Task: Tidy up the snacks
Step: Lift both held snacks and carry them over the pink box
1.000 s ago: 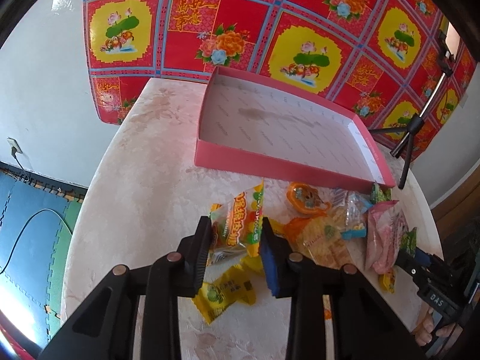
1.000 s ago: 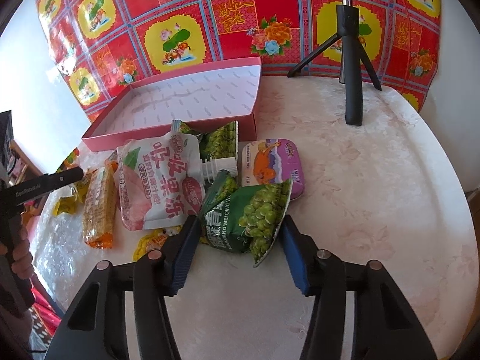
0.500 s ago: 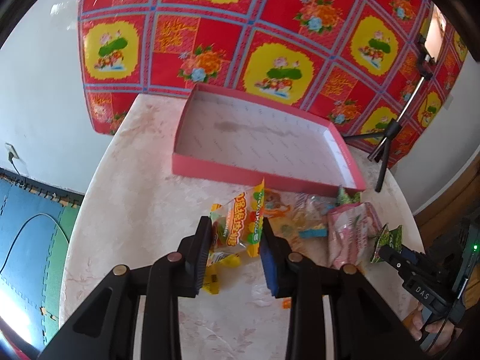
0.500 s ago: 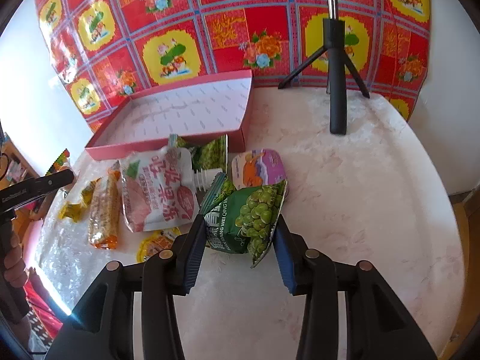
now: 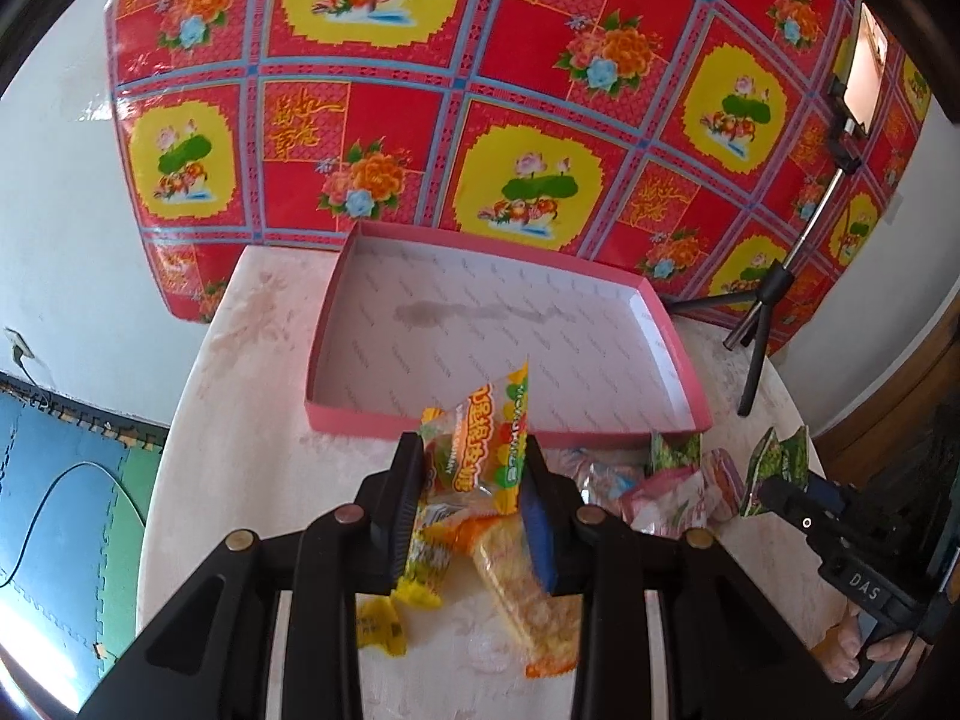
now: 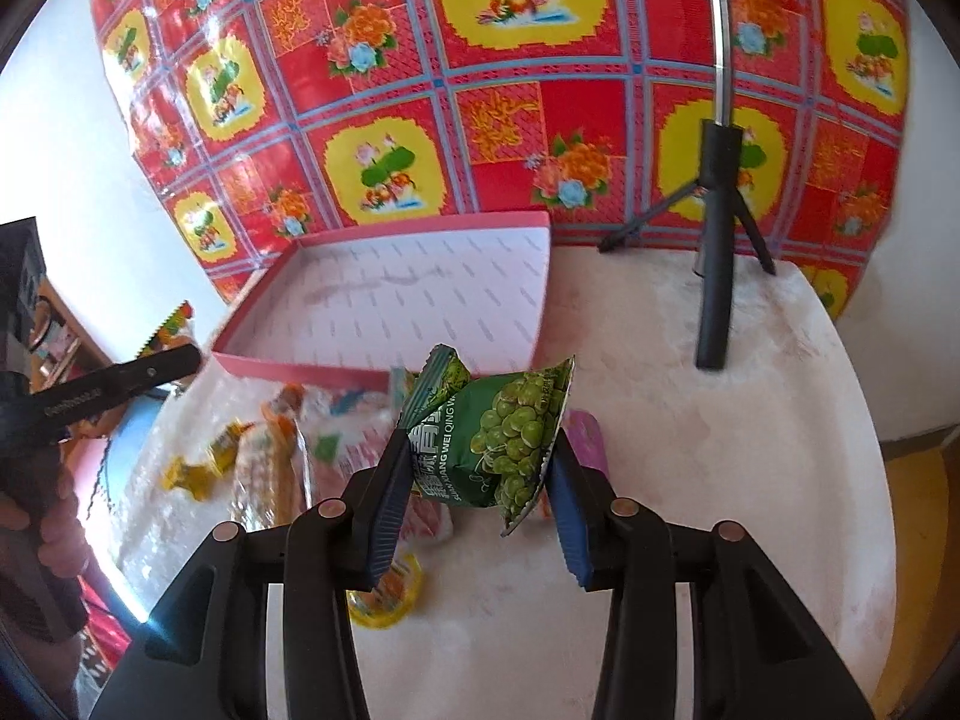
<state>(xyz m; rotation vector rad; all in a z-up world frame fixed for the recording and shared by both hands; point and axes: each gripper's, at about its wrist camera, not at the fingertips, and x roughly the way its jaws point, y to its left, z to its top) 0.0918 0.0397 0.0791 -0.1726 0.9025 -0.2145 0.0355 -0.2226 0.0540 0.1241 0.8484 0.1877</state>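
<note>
A red cloth with yellow flower squares [image 5: 456, 138] hangs on the wall behind a pale round bench [image 5: 240, 450], and blue and green floor mats [image 5: 66, 480] lie below on the left. At the back of the bench stands a shallow pink box [image 5: 684, 384] with a white inside, and a black tripod [image 6: 714, 276] stands at its right. The left claw [image 5: 471, 510] is raised above the bench, just before the near wall of the box, and its jaws are closed on a yellow and orange candy bag [image 5: 480, 450] that stands upright between them. Under it, loose snacks [image 5: 528, 594] lie on the bench. The right claw [image 6: 480, 498] is also lifted, and it grips a green pea bag [image 6: 504, 438] by both sides, above the snacks and near the front right corner of the box.
</note>
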